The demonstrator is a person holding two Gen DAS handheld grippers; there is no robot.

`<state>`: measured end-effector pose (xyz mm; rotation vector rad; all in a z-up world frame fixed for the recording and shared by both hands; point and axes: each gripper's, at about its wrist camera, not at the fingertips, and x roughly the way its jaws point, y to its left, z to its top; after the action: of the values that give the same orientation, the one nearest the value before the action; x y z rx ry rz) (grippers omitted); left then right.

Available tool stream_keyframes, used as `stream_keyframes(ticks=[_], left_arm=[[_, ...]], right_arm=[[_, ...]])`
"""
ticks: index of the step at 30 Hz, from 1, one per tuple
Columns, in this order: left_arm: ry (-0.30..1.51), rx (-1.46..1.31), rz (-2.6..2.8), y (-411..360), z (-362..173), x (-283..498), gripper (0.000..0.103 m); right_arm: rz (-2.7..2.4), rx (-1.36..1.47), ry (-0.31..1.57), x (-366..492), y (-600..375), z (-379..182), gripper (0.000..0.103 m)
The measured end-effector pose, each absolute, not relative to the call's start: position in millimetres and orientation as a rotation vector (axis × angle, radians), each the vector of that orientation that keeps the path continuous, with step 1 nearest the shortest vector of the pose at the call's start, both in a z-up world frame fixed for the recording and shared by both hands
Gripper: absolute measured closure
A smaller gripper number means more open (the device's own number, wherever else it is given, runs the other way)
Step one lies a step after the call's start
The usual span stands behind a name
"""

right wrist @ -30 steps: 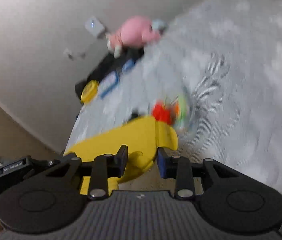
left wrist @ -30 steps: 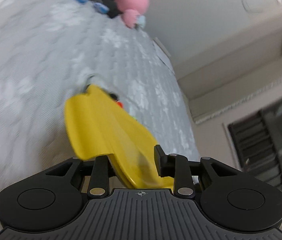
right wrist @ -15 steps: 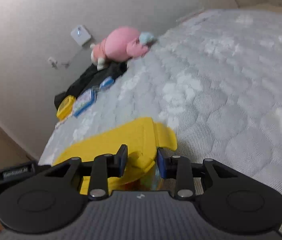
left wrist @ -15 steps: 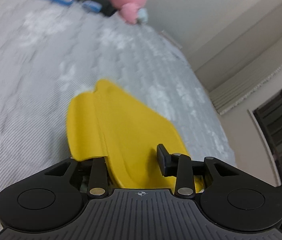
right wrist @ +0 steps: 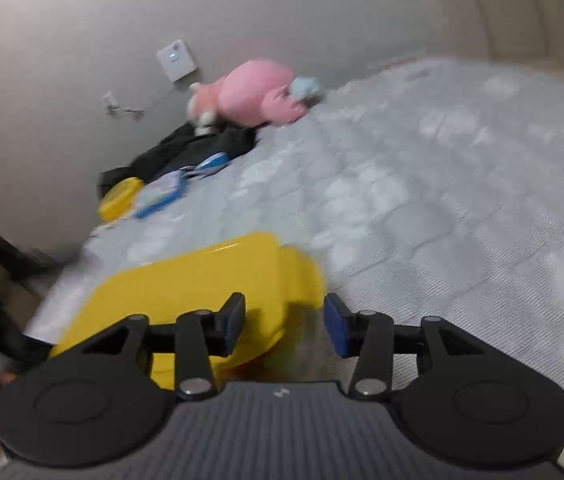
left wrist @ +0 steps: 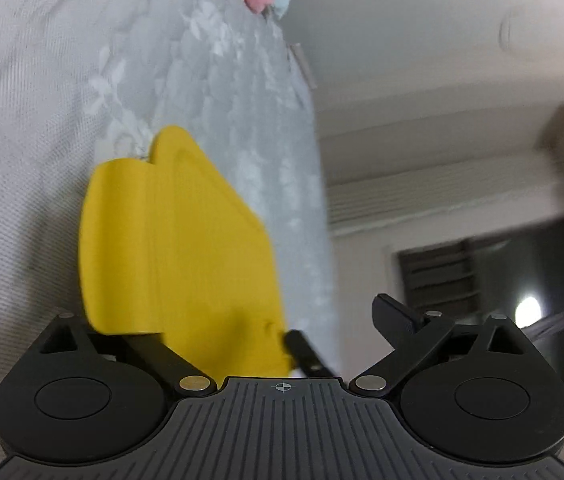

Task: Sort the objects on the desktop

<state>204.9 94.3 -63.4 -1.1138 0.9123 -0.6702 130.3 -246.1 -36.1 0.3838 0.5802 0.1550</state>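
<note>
Yellow lid [left wrist: 178, 248] between wide-open left claw [left wrist: 242, 330], right claw [right wrist: 284, 330] parted.

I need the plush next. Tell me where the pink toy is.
In the right wrist view, the pink plush toy lies at the mattress's far edge against the wall, beside black fabric.

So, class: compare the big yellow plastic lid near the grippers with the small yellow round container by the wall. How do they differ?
The big yellow plastic lid lies close, between the open left gripper and open right gripper; the small yellow round container sits far off beside a blue-edged card pack. The lid is broad and flattish; the container is compact and rounded. Both are yellow and over the grey quilted mattress.
</note>
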Motion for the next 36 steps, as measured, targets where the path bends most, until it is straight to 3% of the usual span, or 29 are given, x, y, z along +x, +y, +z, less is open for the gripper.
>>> stream_keyframes(ticks=[3,7,14,19,20,22,24,30,33,35,36], left_arm=[[0.904,-1.098,-0.569,106,-63,204,0.005],[0.893,-0.957,-0.422,118,-45,196,0.005],[0.789,-0.684,-0.093,126,-26,184,0.005],[0.713,-0.736,-0.144,126,-30,191,0.005],[0.742,-0.701,-0.177,117,-32,194,0.007],[0.811,-0.609,-0.244,96,-35,197,0.025],[0.859,-0.575,-0.306,79,-36,195,0.03],[0.895,-0.357,-0.35,52,-24,179,0.024],[0.846,-0.422,-0.285,65,-20,178,0.02],[0.812,-0.465,-0.242,74,-17,178,0.01],[0.791,-0.496,-0.213,80,-16,178,0.01]], right_arm=[[0.13,0.45,0.592,133,-257,-37,0.056],[0.079,0.497,0.609,136,-270,-40,0.046],[0.117,0.646,0.654,144,-285,-52,0.045],[0.177,0.664,0.69,150,-276,-57,0.044],[0.182,0.656,0.695,150,-273,-57,0.044],[0.174,0.582,0.693,151,-263,-56,0.048],[0.167,0.498,0.663,149,-255,-51,0.055],[0.131,0.374,0.579,152,-250,-39,0.06],[0.092,0.342,0.572,156,-250,-40,0.06],[0.091,0.4,0.585,155,-257,-40,0.056],[0.091,0.435,0.591,155,-260,-40,0.045]])
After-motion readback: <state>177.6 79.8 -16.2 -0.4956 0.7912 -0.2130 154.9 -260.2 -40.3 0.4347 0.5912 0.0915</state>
